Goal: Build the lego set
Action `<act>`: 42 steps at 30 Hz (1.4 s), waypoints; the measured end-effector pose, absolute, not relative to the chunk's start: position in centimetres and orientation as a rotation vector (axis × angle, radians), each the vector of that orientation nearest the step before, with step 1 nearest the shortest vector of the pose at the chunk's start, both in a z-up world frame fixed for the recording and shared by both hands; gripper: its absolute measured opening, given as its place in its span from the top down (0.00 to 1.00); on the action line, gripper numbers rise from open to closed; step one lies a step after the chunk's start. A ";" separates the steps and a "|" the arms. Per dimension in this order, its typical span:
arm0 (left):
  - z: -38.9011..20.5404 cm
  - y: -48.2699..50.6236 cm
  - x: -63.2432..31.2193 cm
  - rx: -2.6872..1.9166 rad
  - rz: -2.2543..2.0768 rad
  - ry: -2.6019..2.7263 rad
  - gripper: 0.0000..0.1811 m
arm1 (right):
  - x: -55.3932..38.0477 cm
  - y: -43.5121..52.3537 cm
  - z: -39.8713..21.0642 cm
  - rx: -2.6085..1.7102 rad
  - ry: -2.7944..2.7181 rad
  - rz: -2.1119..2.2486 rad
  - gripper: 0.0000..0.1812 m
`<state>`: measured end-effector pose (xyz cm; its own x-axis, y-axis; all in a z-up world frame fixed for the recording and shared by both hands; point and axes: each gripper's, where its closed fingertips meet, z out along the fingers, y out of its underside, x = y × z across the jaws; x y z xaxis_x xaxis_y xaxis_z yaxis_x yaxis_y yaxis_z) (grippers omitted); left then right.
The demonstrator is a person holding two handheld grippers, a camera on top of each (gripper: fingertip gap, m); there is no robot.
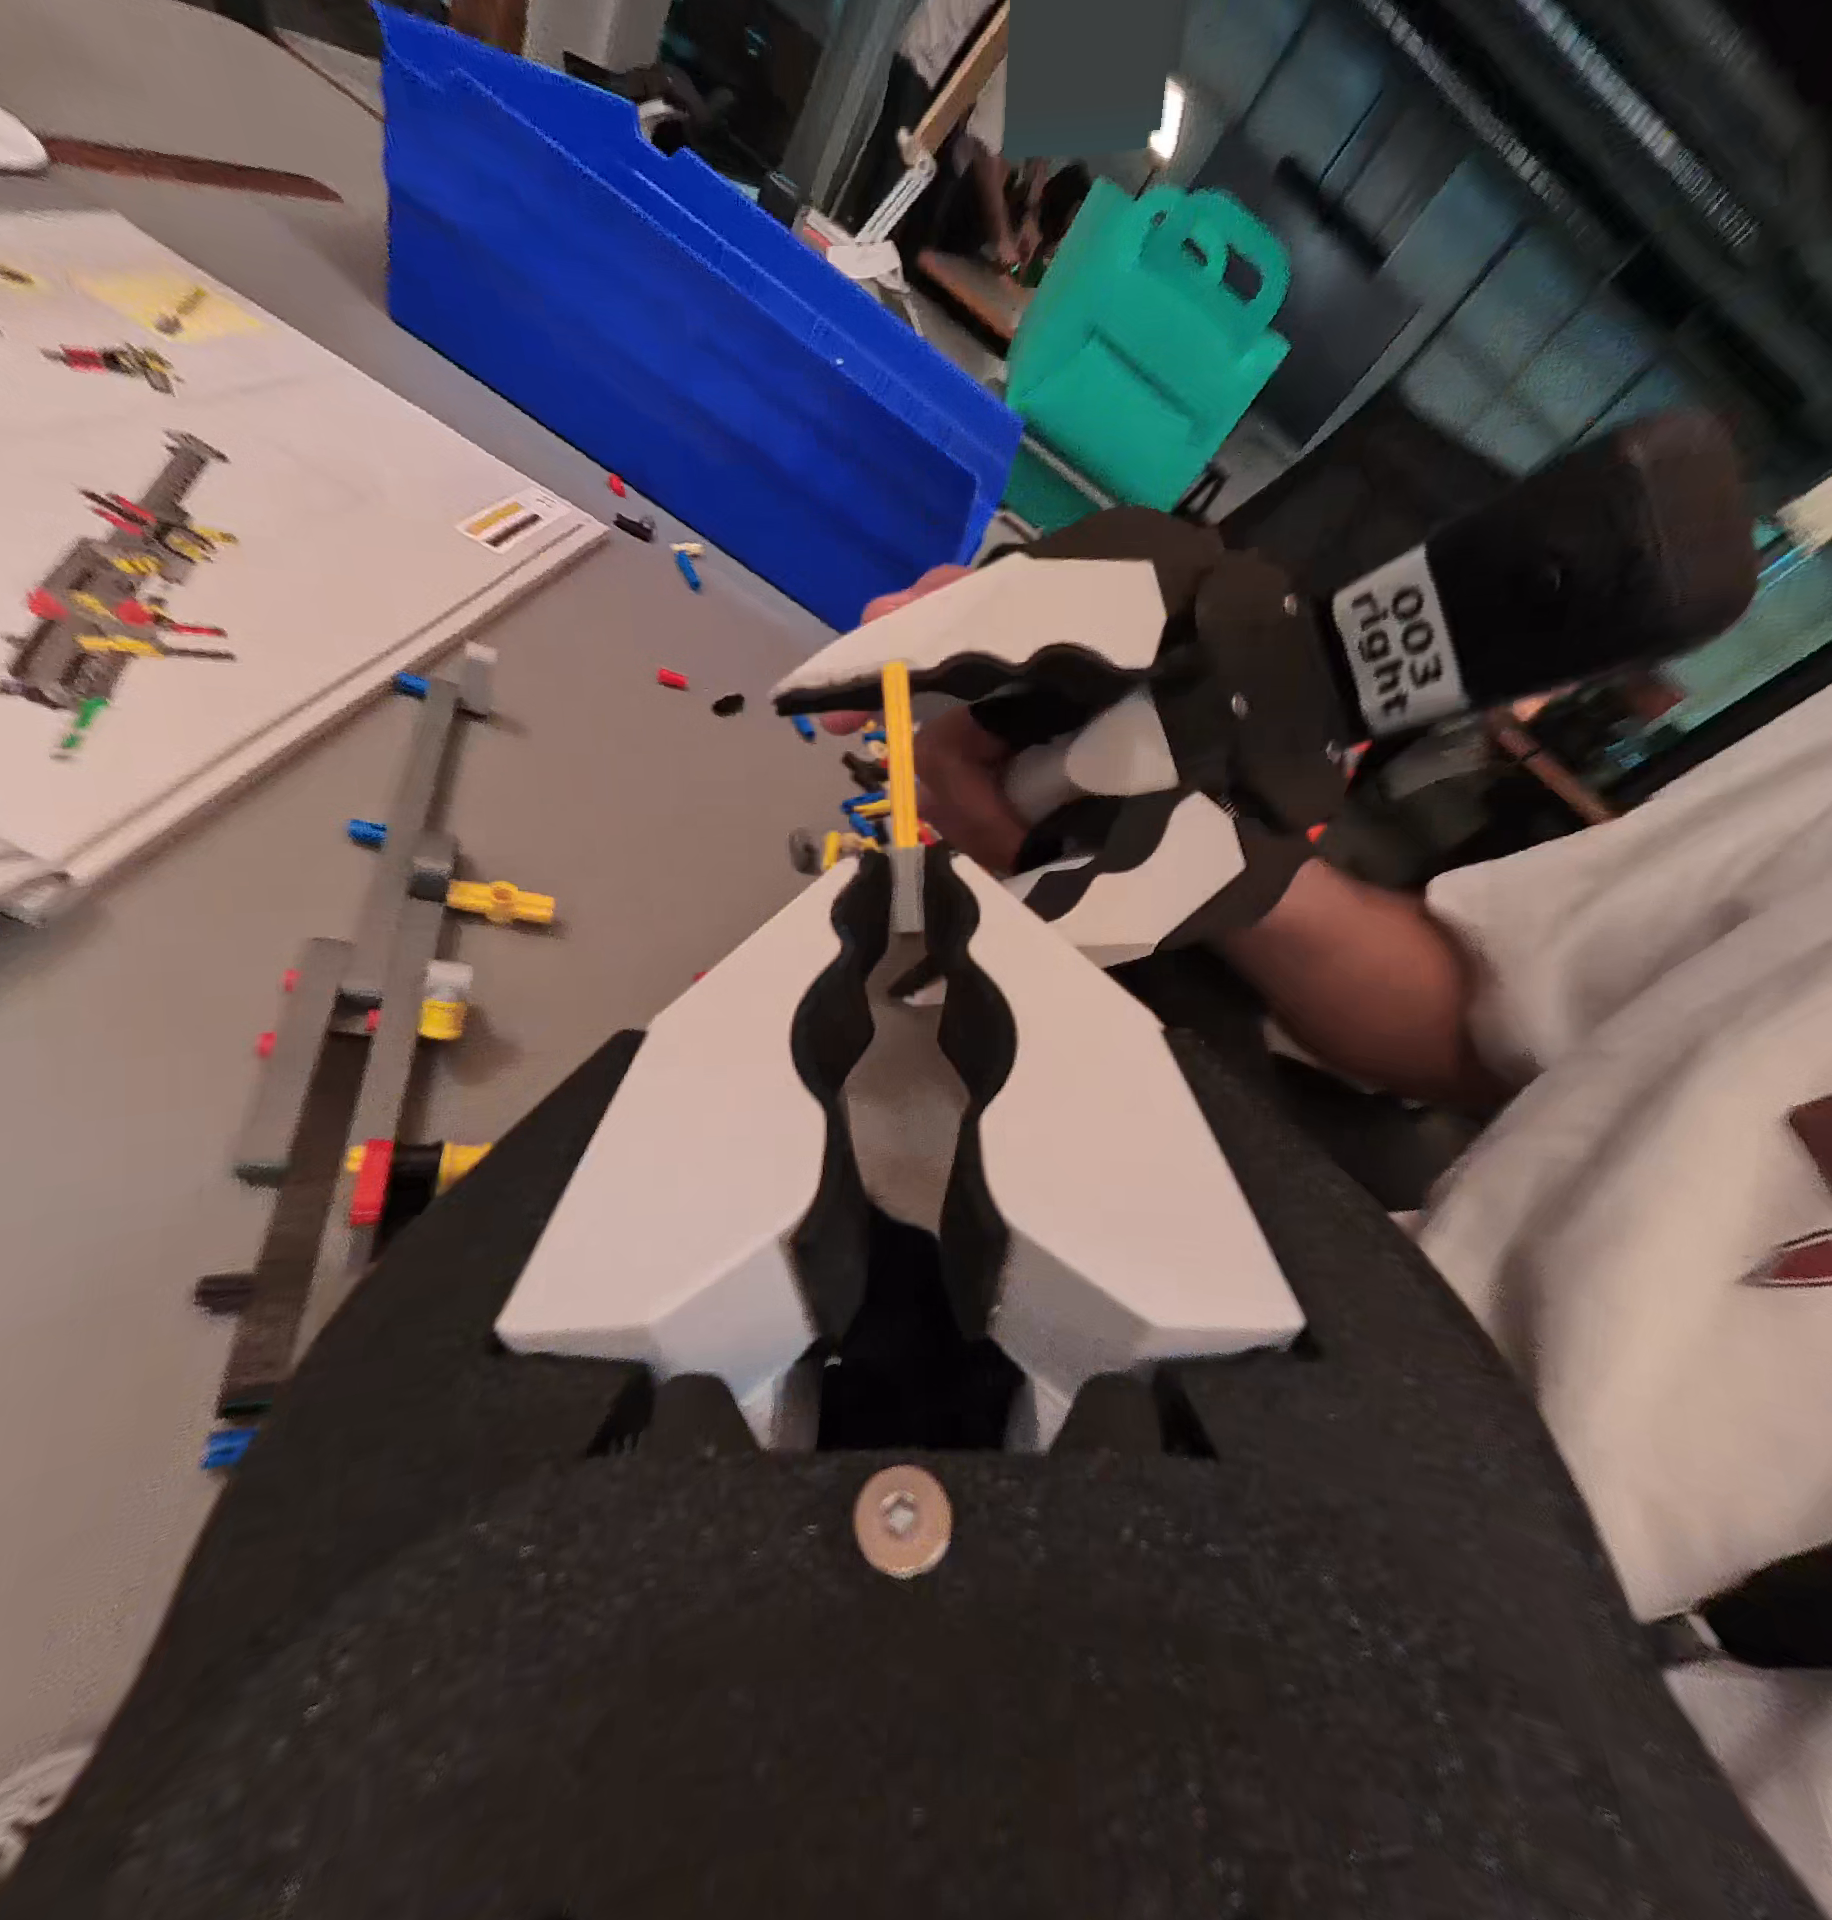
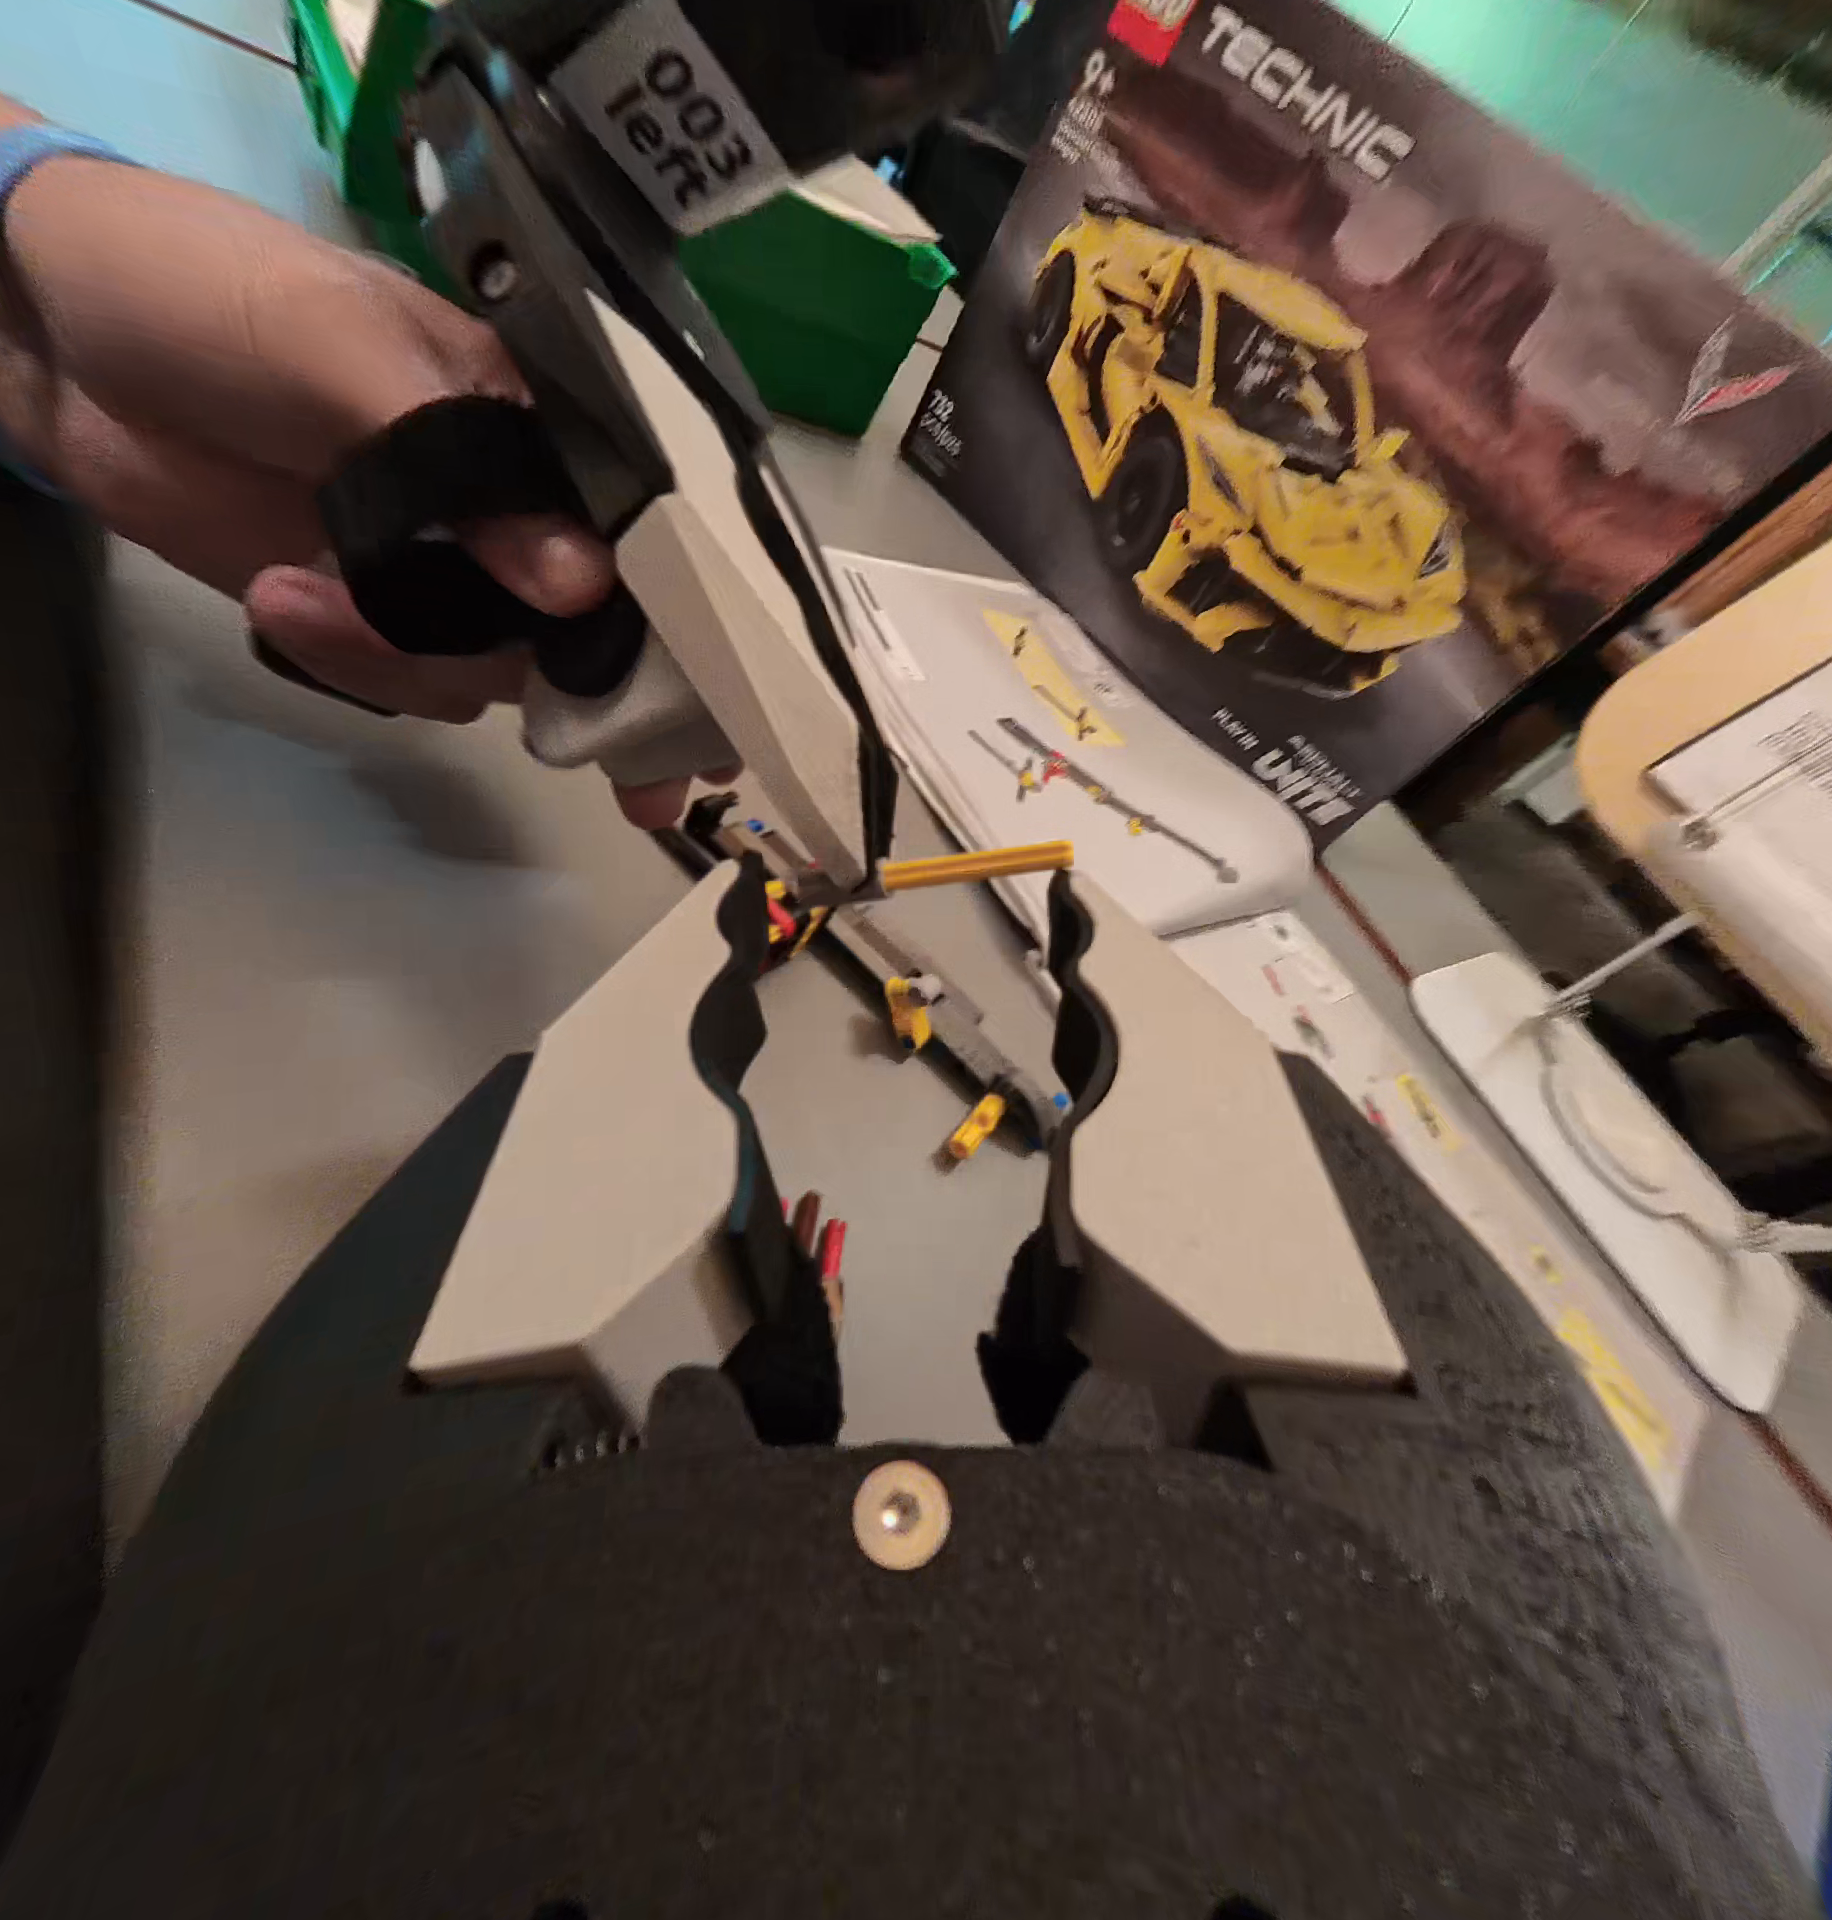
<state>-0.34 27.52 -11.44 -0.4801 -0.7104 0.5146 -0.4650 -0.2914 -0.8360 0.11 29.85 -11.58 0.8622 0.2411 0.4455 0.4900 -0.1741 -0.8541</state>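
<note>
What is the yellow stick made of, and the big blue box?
The yellow stick looks like hard, smooth plastic: bright even colour, straight ridged sides. The left gripper pinches the grey piece on its end. The blue box seems to be stiff plastic too, with a slightly shiny moulded wall.

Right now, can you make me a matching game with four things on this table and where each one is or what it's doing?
Things:
1. yellow axle
2. right gripper
3. blue bin
4. Lego box

Places or states:
A. standing up behind the open instruction booklet
B. open, with nothing between its fingers
C. sticking out of a grey piece pinched by the left gripper
D. at the far side of the table, past the scattered pins

Pairs: 1-C, 2-B, 3-D, 4-A
</note>
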 end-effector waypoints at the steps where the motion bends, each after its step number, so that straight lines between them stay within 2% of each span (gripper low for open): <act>1: -11.3 27.5 -0.4 -1.506 -1.906 1.726 0.97 | 0.1 30.0 -11.4 -1.756 -0.561 -0.270 0.72; 5: -11.2 27.7 -0.7 -1.542 -1.948 1.711 0.97 | 0.1 30.1 -11.1 -1.742 -0.591 -0.341 0.73; 10: -12.1 27.6 -1.0 -1.592 -1.929 1.770 0.97 | 0.1 30.3 -11.5 -1.740 -0.638 -0.410 0.67; 12: -12.2 27.6 -1.1 -1.593 -1.930 1.775 0.97 | -0.2 30.2 -11.8 -1.751 -0.653 -0.385 0.71; 32: -13.0 27.3 -1.1 -1.569 -1.844 1.852 0.97 | -0.3 29.8 -13.0 -1.840 -0.545 -0.174 0.72; 35: -13.8 27.9 -1.5 -1.520 -1.691 1.927 0.97 | 0.6 29.0 -13.1 -1.867 -0.485 -0.077 0.69; 37: -14.8 28.5 -1.8 -1.504 -1.547 1.992 0.97 | 2.6 28.4 -13.3 -1.899 -0.395 -0.060 0.71; 39: -16.1 28.4 -2.7 -1.498 -1.398 2.101 0.97 | 5.5 27.9 -13.2 -1.923 -0.251 -0.060 0.77; 42: -19.2 28.7 -4.6 -1.519 -1.062 2.252 0.97 | 8.7 27.2 -13.9 -1.968 -0.073 -0.011 0.77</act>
<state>-4.60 28.73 -19.18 -0.4389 -0.8755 0.2021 -0.7128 0.2024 -0.6715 8.65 27.23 -13.91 0.9981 0.0459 0.0420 0.0565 -0.3865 -0.9206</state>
